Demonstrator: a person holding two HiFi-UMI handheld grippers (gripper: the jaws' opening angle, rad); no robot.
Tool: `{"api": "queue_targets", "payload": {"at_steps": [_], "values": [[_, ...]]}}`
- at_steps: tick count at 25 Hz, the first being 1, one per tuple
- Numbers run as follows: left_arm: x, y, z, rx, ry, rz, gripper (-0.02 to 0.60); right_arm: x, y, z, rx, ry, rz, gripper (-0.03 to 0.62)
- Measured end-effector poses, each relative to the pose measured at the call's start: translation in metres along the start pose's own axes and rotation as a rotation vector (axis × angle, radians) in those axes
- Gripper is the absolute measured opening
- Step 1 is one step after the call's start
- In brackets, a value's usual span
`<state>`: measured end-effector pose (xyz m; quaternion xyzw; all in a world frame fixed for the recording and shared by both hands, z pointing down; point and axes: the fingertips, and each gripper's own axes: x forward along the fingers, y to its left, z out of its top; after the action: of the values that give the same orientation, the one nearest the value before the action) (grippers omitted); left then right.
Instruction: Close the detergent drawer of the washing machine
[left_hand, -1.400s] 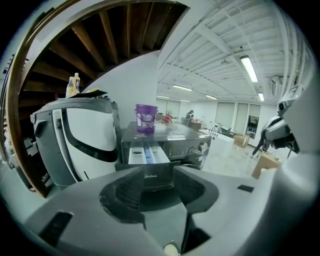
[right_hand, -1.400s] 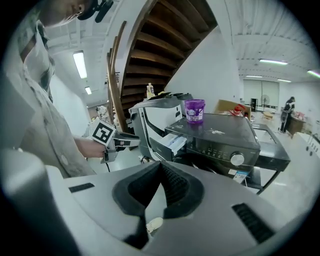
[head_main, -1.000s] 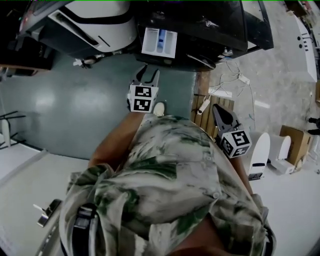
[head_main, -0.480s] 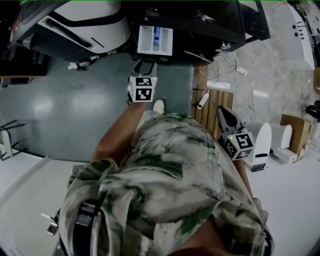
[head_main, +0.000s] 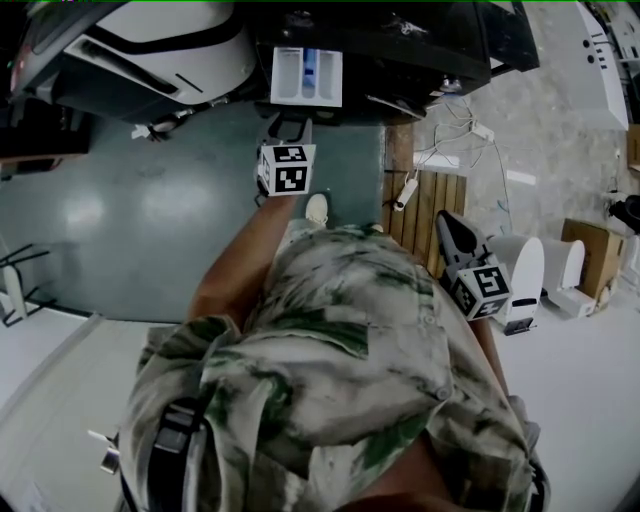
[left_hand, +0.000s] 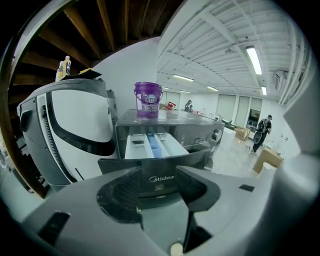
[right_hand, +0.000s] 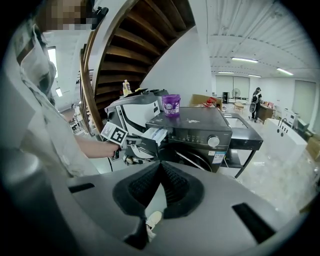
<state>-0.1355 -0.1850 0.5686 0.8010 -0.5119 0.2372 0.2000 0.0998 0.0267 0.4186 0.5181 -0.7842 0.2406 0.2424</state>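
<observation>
- My right gripper (right_hand: 160, 169) hangs well apart from the washing machine (right_hand: 200, 131), its claw pressed together on nothing. I judge it has no part in this step.
- My left gripper (left_hand: 157, 181) points at the machine's front. Its jaws are spread wide and have just been opening. The drawer's dark front panel shows in the gap between them, but no pad presses on it.
- The detergent drawer (left_hand: 150, 146) stands pulled out of the machine's upper left, with its white compartments and blue insert exposed.
- I think the step in hand is the push. I'd meet the panel at its middle and drive straight toward the machine, so the drawer doesn't skew or jam.
- A purple bucket (left_hand: 148, 100) sits on the machine's top behind the drawer, so a steady push is safer than a shove.
</observation>
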Motion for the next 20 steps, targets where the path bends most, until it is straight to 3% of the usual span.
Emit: {"api": "queue_targets", "payload": {"at_steps": [20], "values": [[0.007, 0.004, 0.0, -0.012, 0.011, 0.036, 0.212, 0.017, 0.011, 0.01, -0.01, -0.003, 0.02, 0.021]]}}
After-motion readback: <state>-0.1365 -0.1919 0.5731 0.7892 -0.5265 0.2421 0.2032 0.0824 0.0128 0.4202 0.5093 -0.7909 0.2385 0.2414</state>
